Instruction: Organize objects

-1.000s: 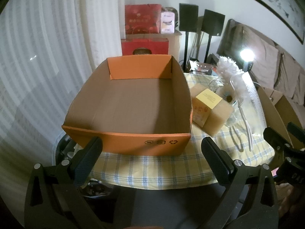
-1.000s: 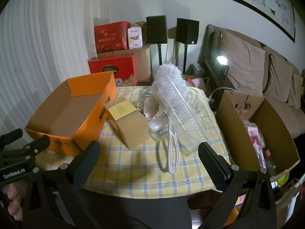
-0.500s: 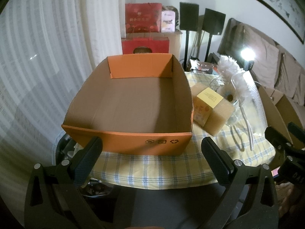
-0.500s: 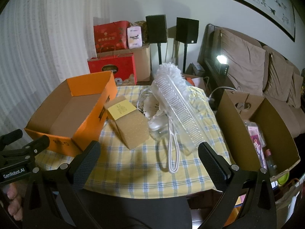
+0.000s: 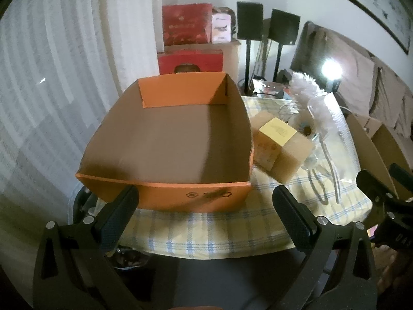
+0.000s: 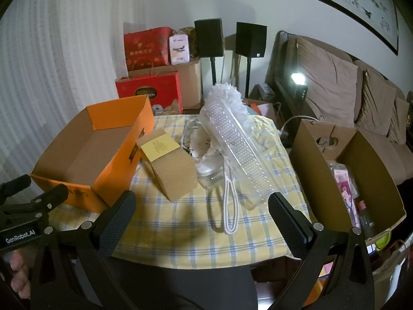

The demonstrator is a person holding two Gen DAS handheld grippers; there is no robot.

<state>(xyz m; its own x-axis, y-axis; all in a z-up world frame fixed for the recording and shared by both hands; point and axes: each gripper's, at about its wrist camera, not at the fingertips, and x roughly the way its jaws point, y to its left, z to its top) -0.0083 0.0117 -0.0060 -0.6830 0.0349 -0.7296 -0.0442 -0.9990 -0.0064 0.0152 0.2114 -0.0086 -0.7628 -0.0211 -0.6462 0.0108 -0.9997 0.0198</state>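
A: While both grippers — left gripper, right gripper — hang spread and empty, which first?
B: Small kraft carton, touching the orange box on its right — grip its side faces, then lift over the wall.

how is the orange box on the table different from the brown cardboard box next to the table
The orange box sits on the checked tablecloth and has nothing inside; the brown cardboard box stands beside the table, lower down, and holds packets and a bottle. The orange box has bright orange outer walls; the brown cardboard box is plain brown all over. The brown cardboard box looks deeper. Both are open-topped cardboard.
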